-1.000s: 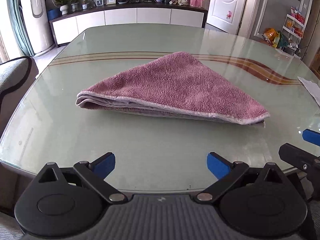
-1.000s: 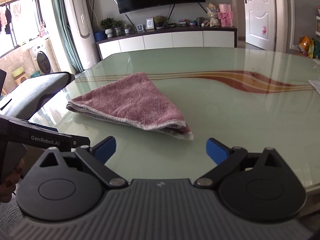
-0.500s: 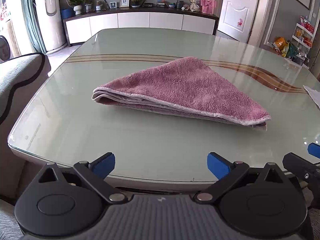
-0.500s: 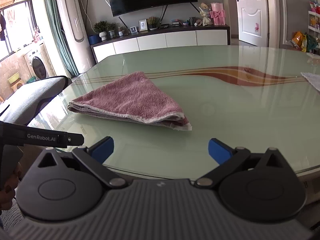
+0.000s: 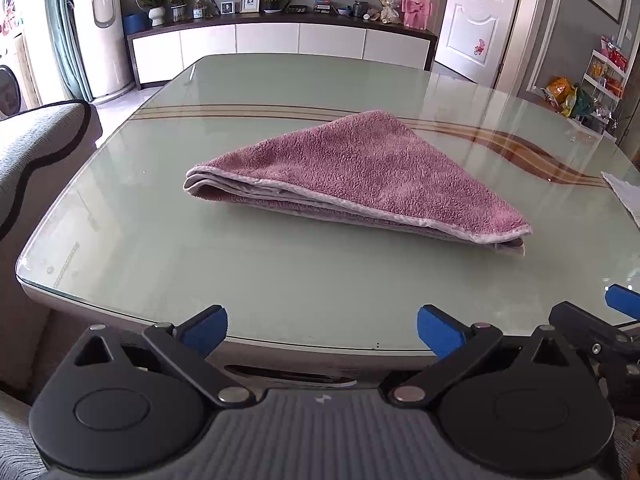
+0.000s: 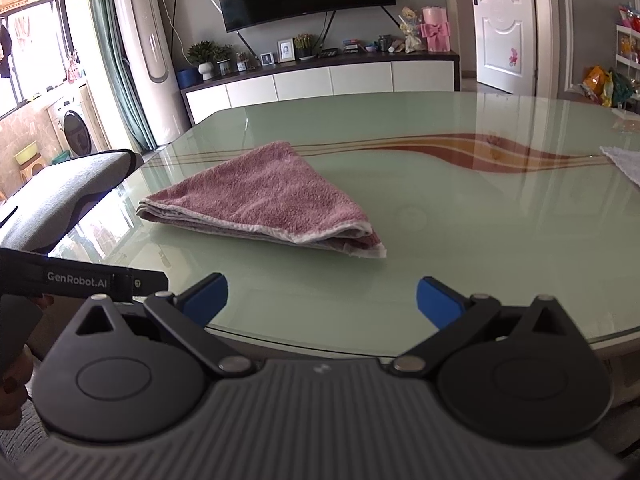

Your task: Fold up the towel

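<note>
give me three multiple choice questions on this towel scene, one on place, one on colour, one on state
1. Where does the towel lie?
A. on the glass table
B. on the sofa
C. in a gripper

2. What colour are the finger pads?
A. red
B. blue
C. green

3. How stands the left gripper?
A. shut on the towel
B. shut, empty
C. open, empty

Key: 1 A, the towel rests flat on the glass. 2 B, blue pads tip the black fingers in both views. 3 C, its jaws stand wide apart at the table's near edge, short of the towel.
</note>
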A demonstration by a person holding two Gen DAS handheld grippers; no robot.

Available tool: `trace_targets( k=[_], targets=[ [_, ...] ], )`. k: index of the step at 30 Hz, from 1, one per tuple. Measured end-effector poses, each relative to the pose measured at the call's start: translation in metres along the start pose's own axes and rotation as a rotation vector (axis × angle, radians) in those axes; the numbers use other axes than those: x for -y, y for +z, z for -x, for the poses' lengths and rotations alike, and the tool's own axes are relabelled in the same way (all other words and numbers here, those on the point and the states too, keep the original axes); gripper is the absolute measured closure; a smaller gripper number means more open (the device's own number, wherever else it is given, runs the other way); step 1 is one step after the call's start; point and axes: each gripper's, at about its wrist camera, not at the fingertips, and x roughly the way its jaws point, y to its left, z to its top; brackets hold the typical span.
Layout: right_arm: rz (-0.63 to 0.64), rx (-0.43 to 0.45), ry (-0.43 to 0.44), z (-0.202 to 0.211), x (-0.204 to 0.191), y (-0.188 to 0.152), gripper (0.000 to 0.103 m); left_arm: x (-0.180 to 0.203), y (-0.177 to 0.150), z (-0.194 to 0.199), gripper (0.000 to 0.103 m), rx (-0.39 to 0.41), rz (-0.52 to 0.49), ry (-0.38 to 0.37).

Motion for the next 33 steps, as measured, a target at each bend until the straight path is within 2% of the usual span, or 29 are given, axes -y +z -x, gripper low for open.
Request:
trace_targets(
  k=[6, 10, 21, 27, 31, 33],
  targets=[
    [0.007, -0.006, -0.004, 0.0, -0.002, -0.001, 0.0, 0.007, -0.002, 0.004, 0.001, 0.017, -0.041, 0.041],
    [0.017, -0.008, -0.008, 0.0, -0.003, -0.001, 0.0, 0.01, -0.002, 0.007, 0.001, 0.023, -0.059, 0.042],
    [0.044, 0.0, 0.005, 0.003, -0.007, -0.002, 0.0, 0.011, -0.006, 0.007, 0.004, 0.007, -0.043, 0.038],
    [0.045, 0.003, 0.009, 0.004, -0.008, -0.002, 0.0, 0.011, -0.008, 0.01, 0.008, 0.027, -0.032, 0.043],
    [0.046, 0.004, 0.009, 0.003, -0.009, -0.003, 0.0, 0.012, -0.008, 0.01, 0.008, 0.034, -0.039, 0.061],
    [0.045, 0.003, 0.01, 0.003, -0.009, -0.004, 0.0, 0.01, -0.008, 0.008, 0.005, 0.022, -0.021, 0.052]
  ],
)
